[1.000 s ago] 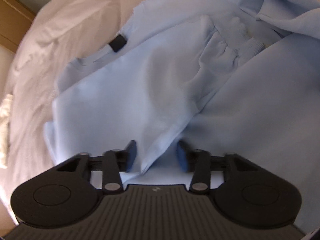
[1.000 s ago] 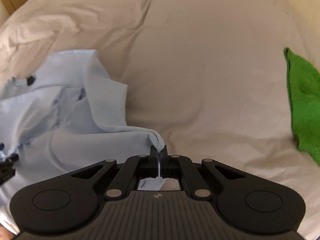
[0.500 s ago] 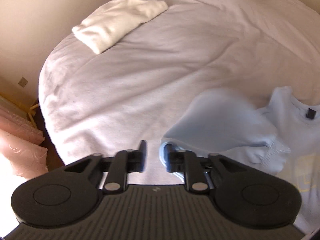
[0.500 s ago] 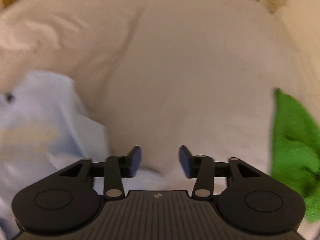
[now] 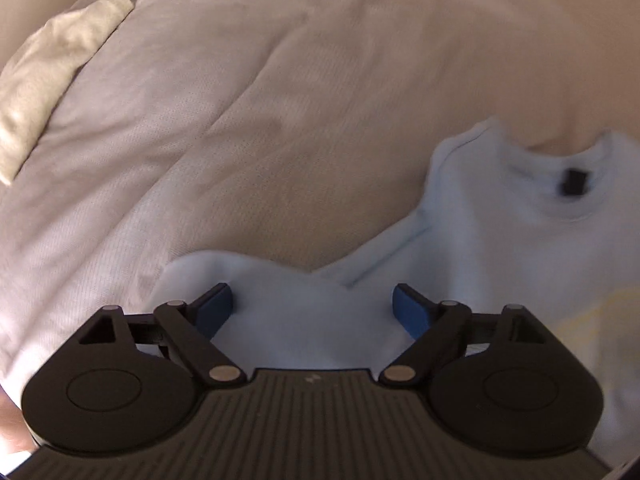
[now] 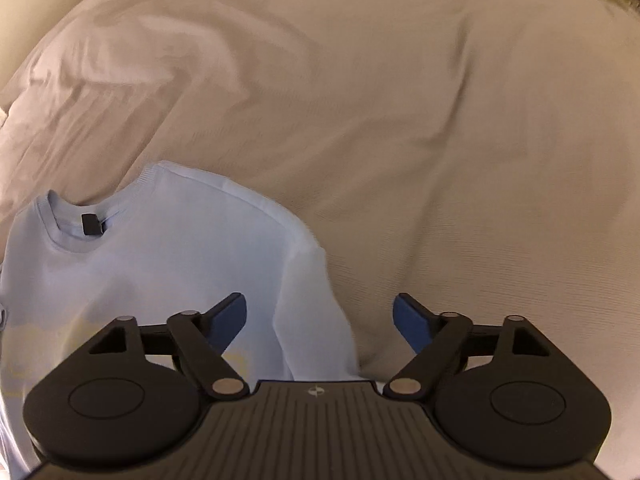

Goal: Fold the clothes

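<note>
Sweatshirt (image 6: 160,272), light blue, is being laid front up on the bed cover (image 6: 400,120), collar away from the cameras. Over its sleeves both tongs are being kept wide apart, nothing held: left gripper (image 5: 312,308), right gripper (image 6: 320,316). Beyond the sweatshirt's left sleeve a white cloth (image 5: 52,68), perhaps folded, is being seen.

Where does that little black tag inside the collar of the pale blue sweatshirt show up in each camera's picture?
Left wrist view: the small black neck tag is at the right, above the middle, inside the collar.
Right wrist view: the tag is at the far left, about mid-height.
Shared landmark: the pale blue sweatshirt, lying on the cream bedspread.
</note>
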Available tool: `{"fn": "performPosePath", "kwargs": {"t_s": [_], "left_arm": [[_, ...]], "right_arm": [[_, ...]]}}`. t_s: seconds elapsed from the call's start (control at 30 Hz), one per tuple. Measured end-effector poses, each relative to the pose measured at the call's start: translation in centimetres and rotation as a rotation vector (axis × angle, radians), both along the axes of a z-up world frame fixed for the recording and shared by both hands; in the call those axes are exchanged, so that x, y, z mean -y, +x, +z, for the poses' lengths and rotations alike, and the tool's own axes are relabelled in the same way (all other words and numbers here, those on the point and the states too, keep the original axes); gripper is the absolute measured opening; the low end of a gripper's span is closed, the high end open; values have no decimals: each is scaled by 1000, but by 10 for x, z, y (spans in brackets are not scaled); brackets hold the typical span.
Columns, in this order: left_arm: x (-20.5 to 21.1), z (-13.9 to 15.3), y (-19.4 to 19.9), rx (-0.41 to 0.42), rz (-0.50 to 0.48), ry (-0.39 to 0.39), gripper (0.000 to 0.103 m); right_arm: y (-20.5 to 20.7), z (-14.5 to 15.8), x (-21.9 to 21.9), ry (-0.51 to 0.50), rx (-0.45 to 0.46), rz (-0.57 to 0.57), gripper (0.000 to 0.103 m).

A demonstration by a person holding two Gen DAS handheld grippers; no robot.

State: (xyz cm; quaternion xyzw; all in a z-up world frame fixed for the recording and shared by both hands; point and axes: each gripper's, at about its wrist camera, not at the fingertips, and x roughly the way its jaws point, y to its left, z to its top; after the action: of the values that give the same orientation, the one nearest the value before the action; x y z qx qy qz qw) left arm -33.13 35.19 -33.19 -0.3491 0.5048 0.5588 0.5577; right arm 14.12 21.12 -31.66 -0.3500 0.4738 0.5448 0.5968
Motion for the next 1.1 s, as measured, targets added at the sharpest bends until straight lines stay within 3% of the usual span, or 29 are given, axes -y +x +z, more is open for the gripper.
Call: {"fn": "performPosePath", "kwargs": {"t_s": [0.03, 0.27, 0.3, 0.33, 0.37, 0.4, 0.43, 0.5, 0.6, 0.67, 0.73, 0.9, 1.1], "left_arm": [[-3, -4, 4, -25, -18, 14, 85], [-10, -31, 20, 41, -251, -68, 81], [-9, -33, 21, 46, -275, -76, 73], [-8, -36, 21, 51, -299, -83, 58], [-7, -38, 21, 55, -321, -86, 47], [-2, -35, 23, 55, -331, -73, 20], [4, -31, 25, 52, -340, -56, 8], [19, -20, 26, 17, -341, 13, 6], [41, 3, 7, -25, -243, 120, 7], [53, 30, -17, 49, -151, 177, 8], [64, 62, -34, 46, -121, 231, 8], [92, 142, -57, 61, -162, 396, 8], [103, 244, -65, 120, -314, 608, 8]], "right_arm": [[-1, -7, -5, -6, -12, -4, 85], [4, -36, -16, -33, -67, -23, 85], [5, -39, -16, -32, -70, -19, 85], [5, -41, -16, -30, -74, -12, 79], [5, -42, -15, -35, -76, -6, 70], [4, -44, -16, -43, -79, -1, 37], [4, -46, -16, -52, -81, 3, 3], [1, -25, 0, -2, -86, 6, 4], [-5, 12, 28, 93, -92, 7, 2], [-9, 37, 47, 156, -96, 7, 2], [-13, 62, 65, 219, -101, 8, 2], [-20, 135, 116, 390, -104, -20, 2], [-37, 236, 184, 590, -32, -37, 1]]}}
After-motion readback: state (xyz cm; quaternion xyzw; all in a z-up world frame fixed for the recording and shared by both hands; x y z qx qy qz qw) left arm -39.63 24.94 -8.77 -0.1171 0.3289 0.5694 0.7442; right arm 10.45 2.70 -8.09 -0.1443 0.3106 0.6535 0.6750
